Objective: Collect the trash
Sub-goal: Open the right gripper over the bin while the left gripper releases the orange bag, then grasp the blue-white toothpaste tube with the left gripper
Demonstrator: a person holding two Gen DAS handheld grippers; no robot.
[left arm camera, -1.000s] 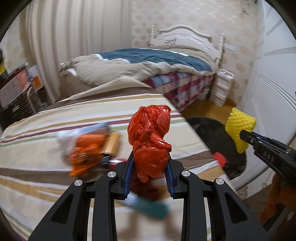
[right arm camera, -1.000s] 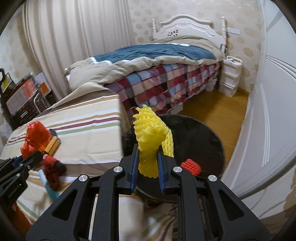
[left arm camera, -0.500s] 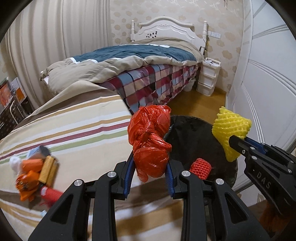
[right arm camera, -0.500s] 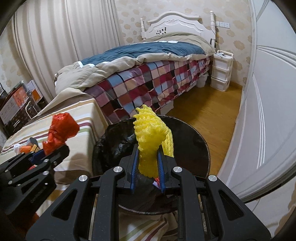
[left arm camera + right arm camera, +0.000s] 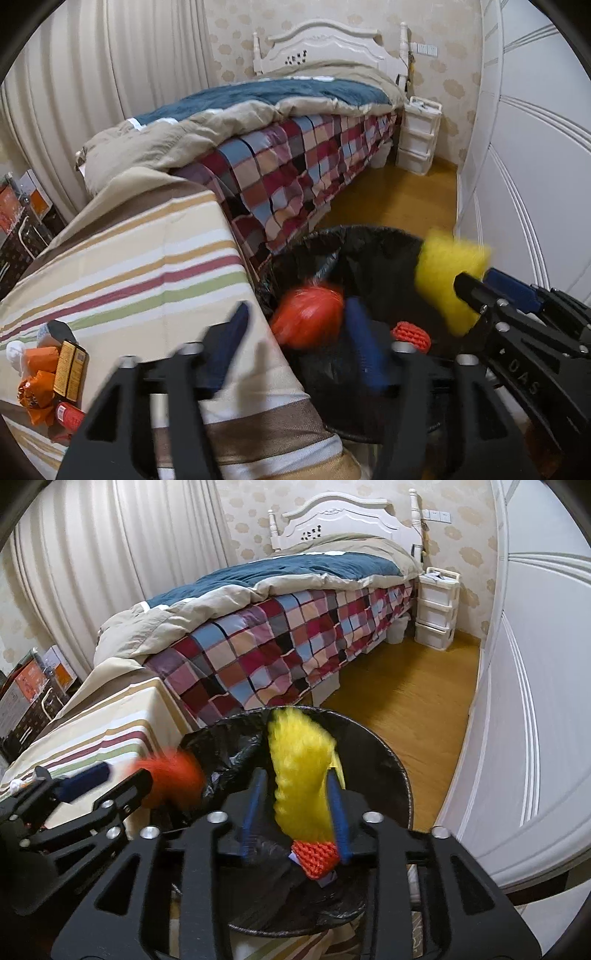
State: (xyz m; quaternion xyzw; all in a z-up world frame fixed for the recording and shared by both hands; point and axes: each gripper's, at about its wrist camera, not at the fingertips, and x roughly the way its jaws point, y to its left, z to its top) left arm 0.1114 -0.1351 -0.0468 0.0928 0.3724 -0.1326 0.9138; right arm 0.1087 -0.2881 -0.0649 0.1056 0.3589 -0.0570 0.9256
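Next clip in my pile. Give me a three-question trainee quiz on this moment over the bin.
1. True or false: the left gripper is clamped shut on the crumpled red plastic bag.
2. What already lies inside the round black-lined trash bin? A) a red foam net sleeve B) a blue bottle C) a white cup
3. Fill in: the foam net between the fingers of the right gripper is coloured ___.

Key: 1 false, its jaws stand wide apart around the blurred bag; 2 A; 3 yellow.
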